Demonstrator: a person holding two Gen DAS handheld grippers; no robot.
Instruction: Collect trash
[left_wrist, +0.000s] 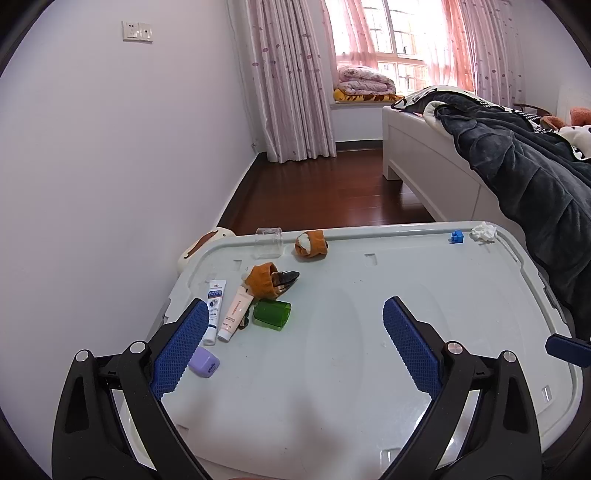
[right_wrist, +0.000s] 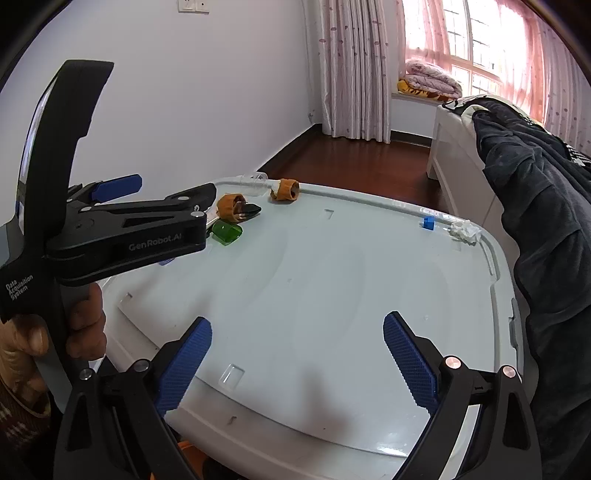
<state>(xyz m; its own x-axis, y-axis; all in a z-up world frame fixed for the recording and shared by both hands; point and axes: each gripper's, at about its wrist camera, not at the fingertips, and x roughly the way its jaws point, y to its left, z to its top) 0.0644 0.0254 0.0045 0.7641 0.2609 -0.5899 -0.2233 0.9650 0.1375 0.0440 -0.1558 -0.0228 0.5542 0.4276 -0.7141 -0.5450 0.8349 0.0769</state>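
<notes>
Your crumpled white tissue wad (right_wrist: 466, 231) sits at the far right corner of the pale grey plastic bin lid (right_wrist: 332, 288), approx 1 o'clock from the right gripper (right_wrist: 297, 363), just beside a small blue toy brick (right_wrist: 428, 222). It's prob. feather-light, soft, crushable, so pinch across the middle w/ light squeeze. Both tools empty: right gripper spread wide, left gripper (left_wrist: 292, 347) also spread wide.

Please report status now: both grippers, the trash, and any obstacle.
Left gripper open, empty; right gripper open, empty. Crumpled tissue untouched at far right corner of lid, beside blue block. Path to it clear.
</notes>
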